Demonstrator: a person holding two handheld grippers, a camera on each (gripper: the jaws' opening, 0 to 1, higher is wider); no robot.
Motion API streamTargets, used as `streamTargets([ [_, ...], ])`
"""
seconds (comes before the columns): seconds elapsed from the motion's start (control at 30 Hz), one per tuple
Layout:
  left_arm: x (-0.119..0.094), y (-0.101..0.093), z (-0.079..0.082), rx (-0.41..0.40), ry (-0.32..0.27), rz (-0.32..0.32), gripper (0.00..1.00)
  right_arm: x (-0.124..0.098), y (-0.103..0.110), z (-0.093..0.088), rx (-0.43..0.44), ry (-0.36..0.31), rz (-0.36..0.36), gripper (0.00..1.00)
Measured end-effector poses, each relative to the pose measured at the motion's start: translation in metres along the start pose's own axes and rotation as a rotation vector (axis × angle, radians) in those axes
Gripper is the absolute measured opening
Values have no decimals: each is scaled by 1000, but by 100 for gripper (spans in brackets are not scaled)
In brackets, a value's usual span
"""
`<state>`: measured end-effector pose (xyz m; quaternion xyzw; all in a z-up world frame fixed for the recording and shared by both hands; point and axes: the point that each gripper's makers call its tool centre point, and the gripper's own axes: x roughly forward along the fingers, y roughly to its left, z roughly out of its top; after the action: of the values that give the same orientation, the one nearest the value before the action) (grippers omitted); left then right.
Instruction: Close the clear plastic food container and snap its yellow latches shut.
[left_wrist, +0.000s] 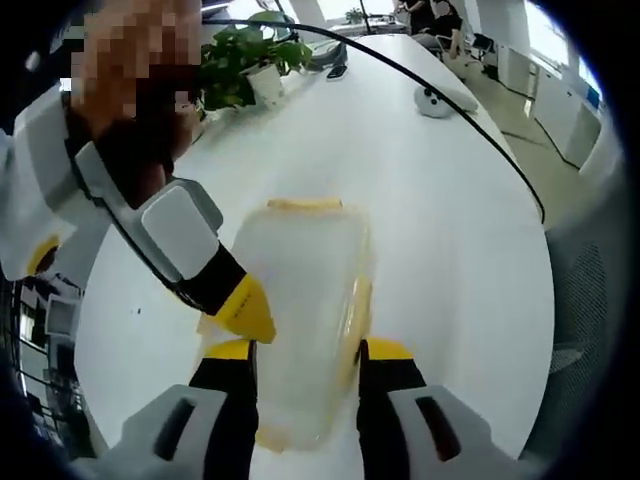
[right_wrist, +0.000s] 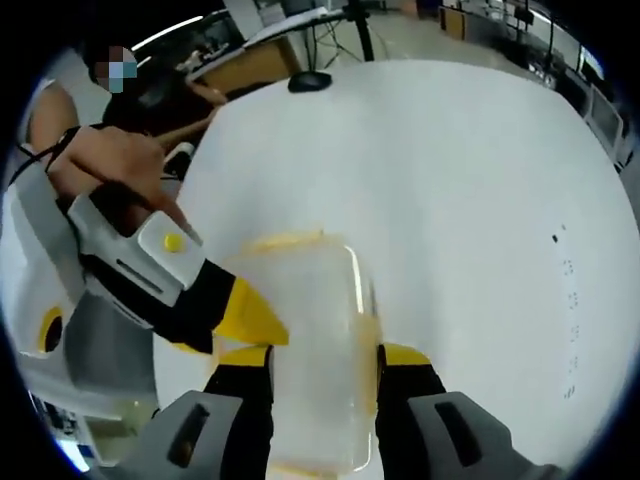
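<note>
The clear container (left_wrist: 300, 300) lies on the white surface (left_wrist: 440, 230). The left claw (left_wrist: 305, 352) and the right claw (right_wrist: 325, 357) are each spread around it; a yellow latch (left_wrist: 305, 204) is at its far end.

Big white table (left_wrist: 440, 230) w/ potted plant (left_wrist: 245, 60), office desks & bright windows (left_wrist: 550, 35) behind.

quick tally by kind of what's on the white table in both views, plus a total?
Clear plastic container with yellow latches: 1
Potted plant: 1
Phone-like dark item: 1
White rounded device: 1
Black mouse-like item: 1
Black cable: 1
Total: 6
Both the left tool and the right tool straddle the container.
</note>
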<state>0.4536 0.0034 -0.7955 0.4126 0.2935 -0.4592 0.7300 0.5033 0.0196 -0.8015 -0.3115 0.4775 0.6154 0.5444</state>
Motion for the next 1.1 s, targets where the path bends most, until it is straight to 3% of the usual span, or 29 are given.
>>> streamTargets([
  [0.87,2,2,5,32,4,-28,41,-6,2,0,19,-65,-46,42],
  [1.03,-1,2,7,-1,-19,-60,42,-8,1,-1,60,-89,-70,43],
  [1.1,-3,2,6,-22,-17,-68,43,-8,4,-2,34,-92,-78,43],
])
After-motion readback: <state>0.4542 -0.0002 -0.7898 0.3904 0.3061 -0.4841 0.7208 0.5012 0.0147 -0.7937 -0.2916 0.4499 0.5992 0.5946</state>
